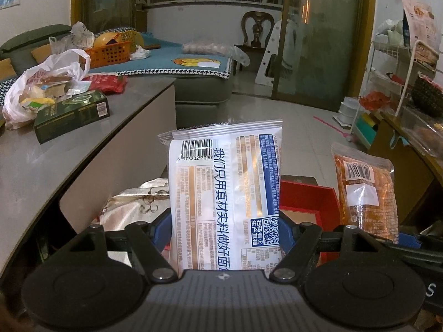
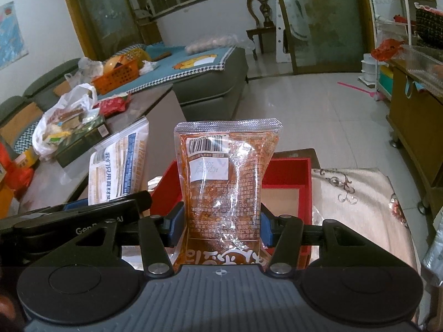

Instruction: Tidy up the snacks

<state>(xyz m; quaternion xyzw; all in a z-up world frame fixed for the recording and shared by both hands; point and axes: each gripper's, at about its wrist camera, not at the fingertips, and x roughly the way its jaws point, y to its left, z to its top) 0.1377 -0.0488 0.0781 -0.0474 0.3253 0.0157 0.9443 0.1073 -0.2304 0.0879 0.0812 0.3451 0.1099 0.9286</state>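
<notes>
Snacks are gripped over a red box (image 2: pixel 288 173): white packet (image 1: pixel 225 193) by left gripper (image 1: pixel 225 229), orange packet (image 2: pixel 225 182) by right gripper (image 2: pixel 223 227), jaws clamped.

Each camera sits low on its own gripper and looks forward and a bit down, past the two fingers. The left camera is very close to a white snack pack (image 1: pixel 225 193) that fills its middle, and the right camera is just as close to an orange snack pack (image 2: pixel 225 191). Both views show the same red box (image 1: pixel 307 202) (image 2: pixel 288 171) just ahead, each other's pack off to one side, the grey table (image 1: pixel 83 152) (image 2: pixel 133 116) on the left, and the sofa (image 1: pixel 202 88) (image 2: pixel 213 88) farther back.
</notes>
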